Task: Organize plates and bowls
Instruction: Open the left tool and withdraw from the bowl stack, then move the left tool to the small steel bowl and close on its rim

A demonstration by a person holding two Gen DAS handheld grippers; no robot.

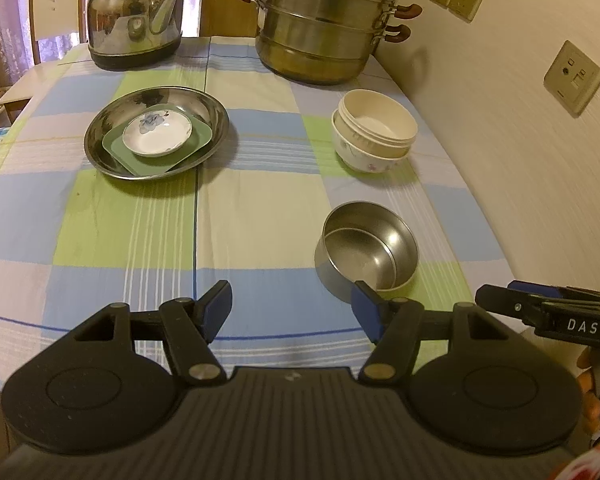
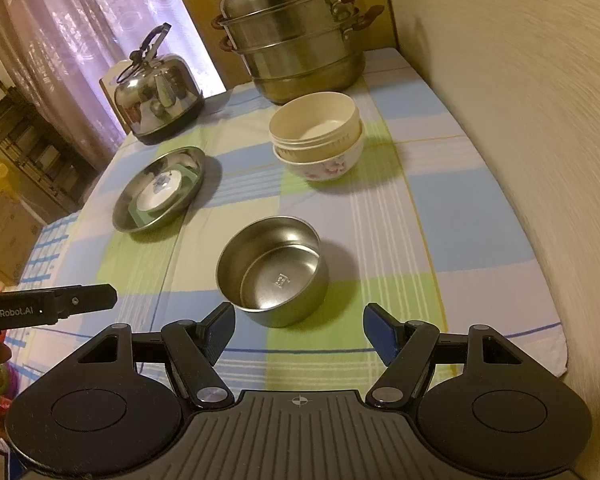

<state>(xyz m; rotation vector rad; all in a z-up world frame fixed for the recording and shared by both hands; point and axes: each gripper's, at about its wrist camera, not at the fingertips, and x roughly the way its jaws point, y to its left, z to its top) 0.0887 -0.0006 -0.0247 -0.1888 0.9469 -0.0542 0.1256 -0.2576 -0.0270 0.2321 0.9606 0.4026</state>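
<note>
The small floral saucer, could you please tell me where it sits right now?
In the left wrist view, the small floral saucer rests on a green square plate inside the steel dish, left of the stacked bowls.

1. Steel bowl (image 2: 272,270): brushed metal, dull satin sheen inside.
2. Round metal plate (image 1: 156,130): polished, mirror-like rim.
3. Green square plate (image 1: 196,136): matt, plastic-looking.
4. Small saucer (image 1: 157,135): glossy white ceramic, blue flower print.
5. Cream bowl (image 1: 380,120): matt, ribbed wall; floral bowl (image 1: 360,160) beneath: glazed ceramic.
6. Tablecloth (image 1: 240,208): woven checked cloth, matt.
7. Kettle (image 1: 136,20), steamer pot (image 1: 320,36): shiny steel.
</note>
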